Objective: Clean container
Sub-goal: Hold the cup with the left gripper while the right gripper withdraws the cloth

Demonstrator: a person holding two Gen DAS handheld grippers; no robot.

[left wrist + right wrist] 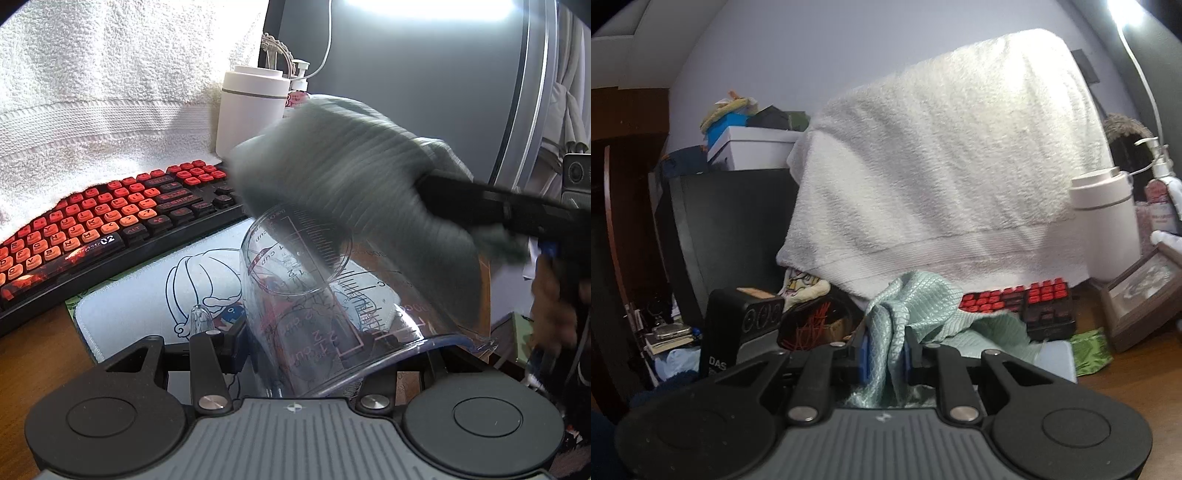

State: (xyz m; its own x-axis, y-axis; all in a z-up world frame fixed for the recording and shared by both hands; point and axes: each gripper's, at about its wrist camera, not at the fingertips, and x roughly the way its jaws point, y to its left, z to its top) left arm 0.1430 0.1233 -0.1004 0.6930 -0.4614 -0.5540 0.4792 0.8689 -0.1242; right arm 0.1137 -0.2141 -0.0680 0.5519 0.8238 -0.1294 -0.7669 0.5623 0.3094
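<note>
Left gripper (314,354): clamping the clear measuring cup (317,295), tipped on its side above the mouse mat (147,306).
Right gripper (884,354): pinching the pale green cloth (923,306), jaws narrow.
Cloth: lying blurred over the cup's base, near the red keyboard (92,229).

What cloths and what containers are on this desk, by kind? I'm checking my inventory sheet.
Green wiping cloth: 1
White towel: 1
Clear measuring cup: 1
White canister: 1
Pump bottle: 1
Total: 5
</note>
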